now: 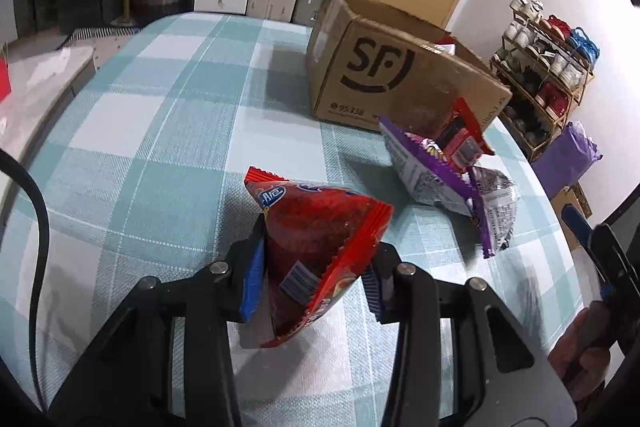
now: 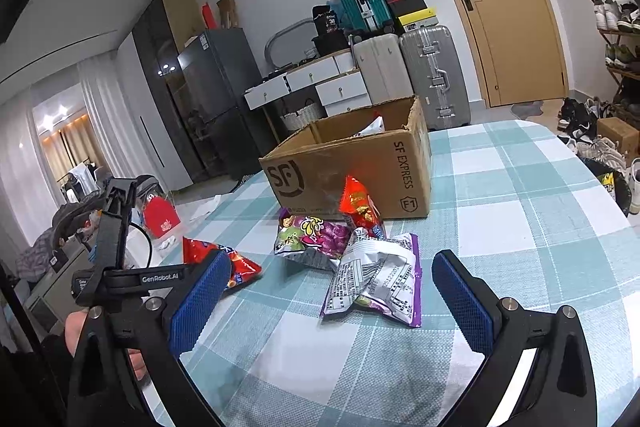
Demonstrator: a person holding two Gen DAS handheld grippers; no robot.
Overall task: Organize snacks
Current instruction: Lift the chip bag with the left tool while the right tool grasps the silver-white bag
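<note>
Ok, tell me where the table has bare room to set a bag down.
Bare cloth lies left of the cardboard box, out to the table edge, and right of the box in the right wrist view. It is crowded in front of the box: purple snack bags and a small red bag cluster there, with the red snack bag in the left gripper.

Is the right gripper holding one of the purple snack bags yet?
No. The right gripper is open and empty above the table, its blue pads spread wide on either side of the nearest purple snack bag.
</note>
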